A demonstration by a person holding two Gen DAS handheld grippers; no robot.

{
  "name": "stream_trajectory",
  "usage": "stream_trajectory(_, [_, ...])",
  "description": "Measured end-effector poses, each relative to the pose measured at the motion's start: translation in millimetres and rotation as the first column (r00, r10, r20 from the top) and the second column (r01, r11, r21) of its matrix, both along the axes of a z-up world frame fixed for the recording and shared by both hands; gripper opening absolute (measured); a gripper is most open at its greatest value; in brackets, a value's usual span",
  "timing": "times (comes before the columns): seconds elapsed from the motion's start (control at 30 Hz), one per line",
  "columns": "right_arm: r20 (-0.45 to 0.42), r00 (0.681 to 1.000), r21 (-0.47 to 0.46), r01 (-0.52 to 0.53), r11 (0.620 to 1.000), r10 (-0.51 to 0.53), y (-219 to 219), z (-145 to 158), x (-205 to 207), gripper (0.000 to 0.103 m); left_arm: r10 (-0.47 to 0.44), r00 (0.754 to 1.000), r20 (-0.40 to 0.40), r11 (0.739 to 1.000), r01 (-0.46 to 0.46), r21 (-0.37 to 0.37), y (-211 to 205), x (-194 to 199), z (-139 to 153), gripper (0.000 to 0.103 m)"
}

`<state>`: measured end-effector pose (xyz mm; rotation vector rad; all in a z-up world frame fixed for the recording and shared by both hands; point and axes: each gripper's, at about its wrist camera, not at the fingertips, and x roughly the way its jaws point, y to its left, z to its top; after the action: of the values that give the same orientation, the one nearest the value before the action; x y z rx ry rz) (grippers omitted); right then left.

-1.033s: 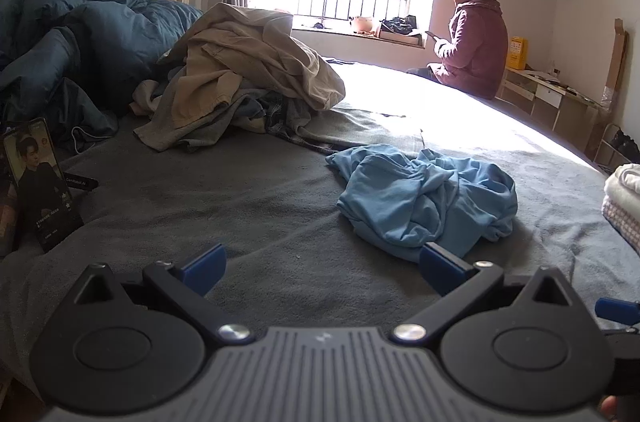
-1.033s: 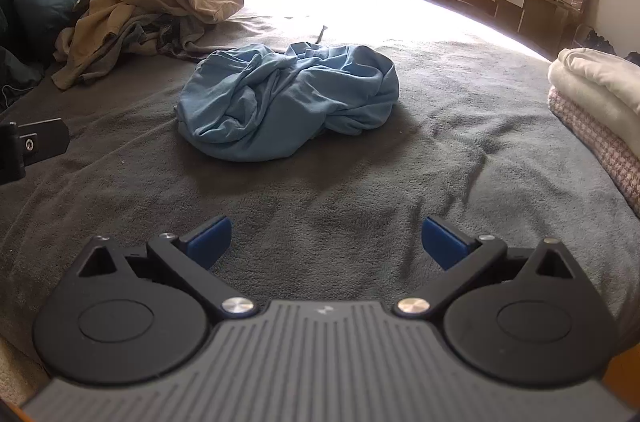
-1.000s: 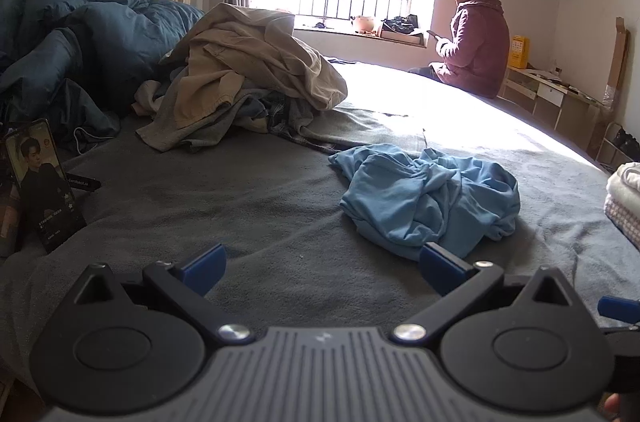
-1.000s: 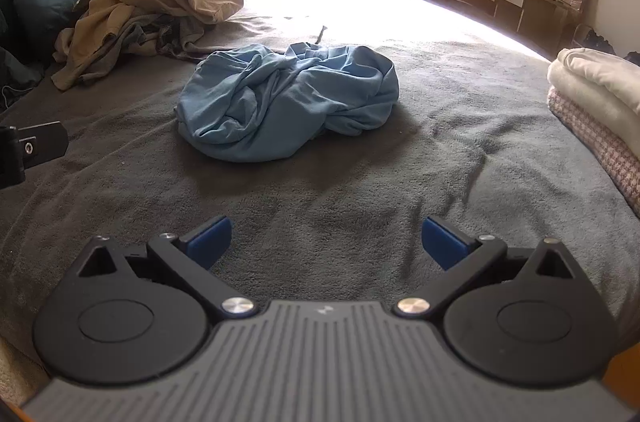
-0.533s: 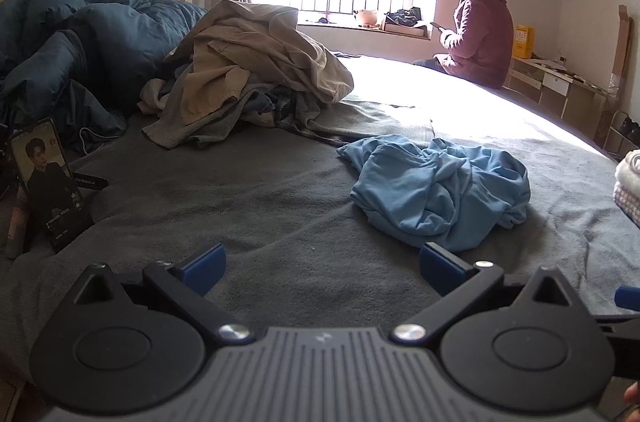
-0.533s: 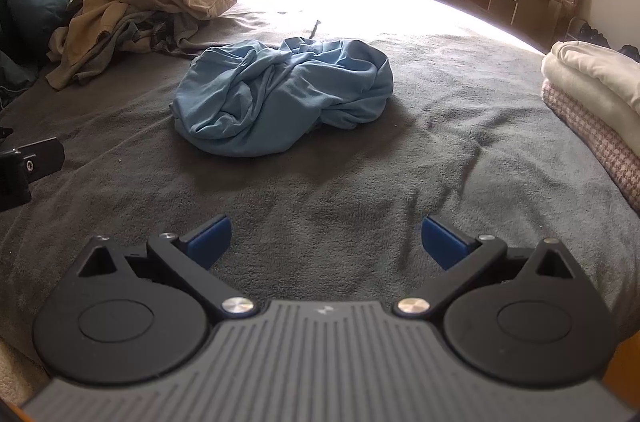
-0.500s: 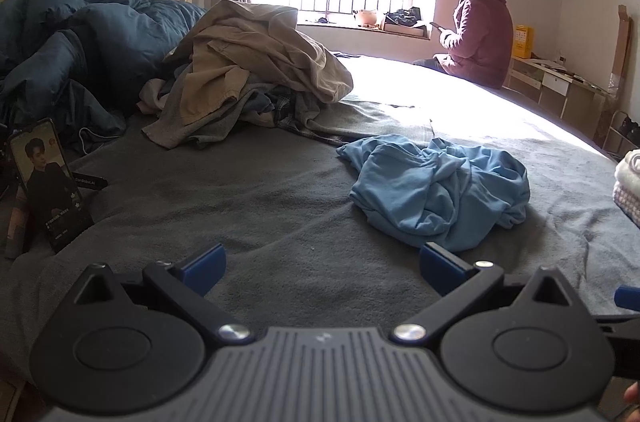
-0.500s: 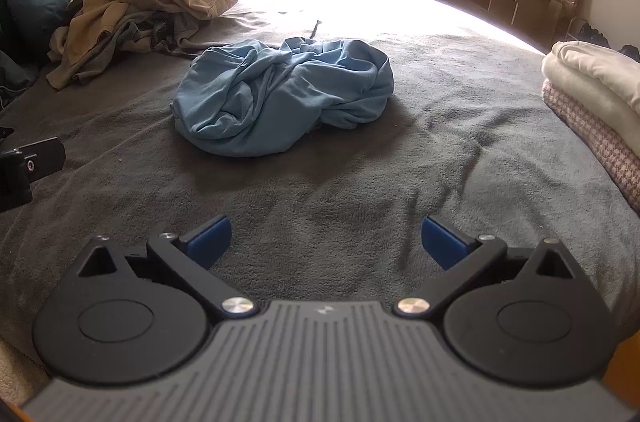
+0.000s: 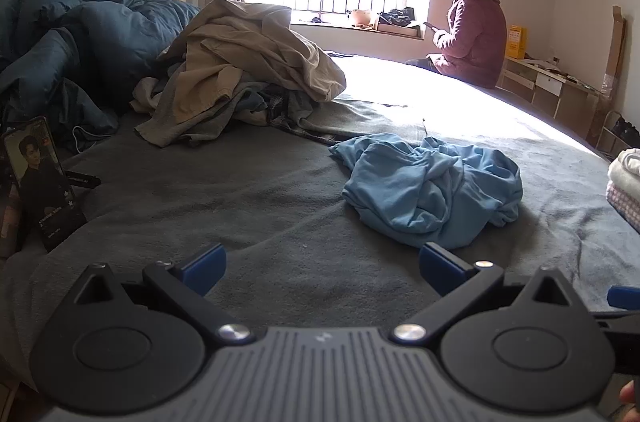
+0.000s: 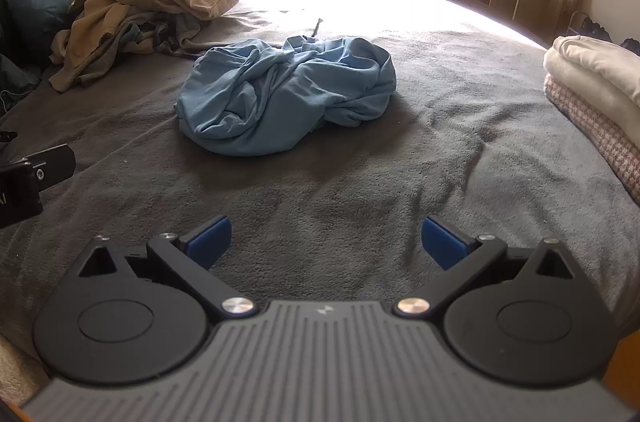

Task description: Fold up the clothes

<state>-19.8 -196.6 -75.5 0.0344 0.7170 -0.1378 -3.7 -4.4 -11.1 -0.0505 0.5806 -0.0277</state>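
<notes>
A crumpled light blue garment (image 9: 434, 190) (image 10: 288, 98) lies in a heap on the grey bed cover (image 9: 240, 198) (image 10: 440, 150). My left gripper (image 9: 322, 264) hovers open over the bed's near edge, with the garment ahead and to its right. My right gripper (image 10: 326, 236) is also open and holds nothing; the garment lies ahead of it, slightly left. A blue tip of the right gripper shows at the right edge of the left wrist view.
A pile of beige and grey clothes (image 9: 240, 74) (image 10: 144, 2) sits at the back left beside a dark blue duvet (image 9: 80, 38). Folded white and pink textiles (image 10: 596, 94) are stacked at the right. A phone (image 9: 38, 178) stands at the left. A person (image 9: 472, 34) sits at the far edge.
Both views have shifted slightly, so the blue garment now sits a little further to the right in the left view and a little lower in the right view. Both grippers stay open.
</notes>
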Motion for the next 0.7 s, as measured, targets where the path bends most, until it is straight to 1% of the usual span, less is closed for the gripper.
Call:
stream_trajectory(0.33, [-0.006, 1.0, 0.008, 0.001, 1.0, -0.001, 0.9, -1.4, -0.6, 0.102, 0.0, 1.0, -0.004, 1.0, 0.0, 0.015, -2.3, 0.3, -1.1, 0.103])
stream_trajectory(0.7, [-0.01, 1.0, 0.011, 0.007, 1.0, -0.007, -0.7, -2.1, -1.1, 0.102, -0.001, 1.0, -0.016, 1.0, 0.001, 0.014, -3.3, 0.2, -2.8, 0.103])
